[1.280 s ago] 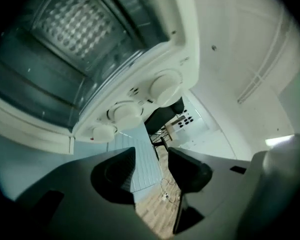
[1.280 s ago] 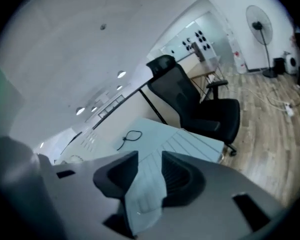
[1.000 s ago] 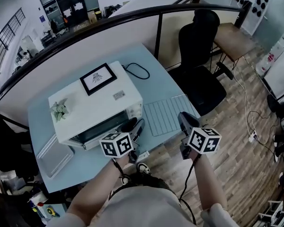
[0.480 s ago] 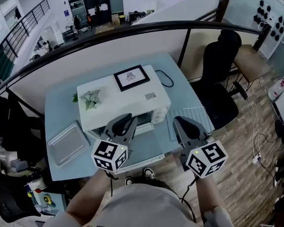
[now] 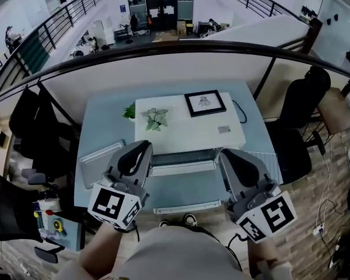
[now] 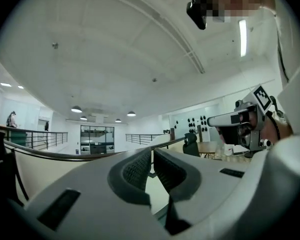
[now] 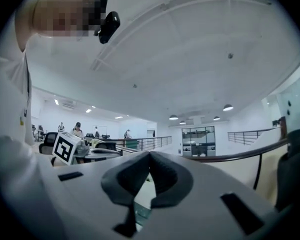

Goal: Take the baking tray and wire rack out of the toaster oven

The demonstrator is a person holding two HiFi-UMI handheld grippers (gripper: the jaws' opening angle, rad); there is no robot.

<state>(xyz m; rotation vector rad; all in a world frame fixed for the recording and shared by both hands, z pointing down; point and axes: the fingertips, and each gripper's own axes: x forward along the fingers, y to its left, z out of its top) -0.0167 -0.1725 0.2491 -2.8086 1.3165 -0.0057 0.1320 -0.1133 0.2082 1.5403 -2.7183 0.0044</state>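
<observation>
The white toaster oven [image 5: 186,132] stands mid-table with its door [image 5: 182,168] folded down. The baking tray [image 5: 98,161] lies on the table left of the oven. The wire rack is hidden behind my right gripper. My left gripper [image 5: 141,149] and right gripper [image 5: 232,156] are raised side by side in front of the oven, pointing level over it. In the left gripper view the jaws of the left gripper [image 6: 152,158] are closing to a thin slit with nothing between them. The right gripper [image 7: 150,160] closes the same way, empty.
A framed picture [image 5: 205,102] and a small plant [image 5: 154,119] sit on the oven's top. A black railing [image 5: 175,46] runs behind the table. A black office chair [image 5: 303,107] stands at the right, dark coats [image 5: 38,133] at the left, clutter [image 5: 53,221] lower left.
Both grippers have risen from the table's front edge and turned level, side by side. Their jaws have closed, holding nothing. The head view has swung to face the oven squarely.
</observation>
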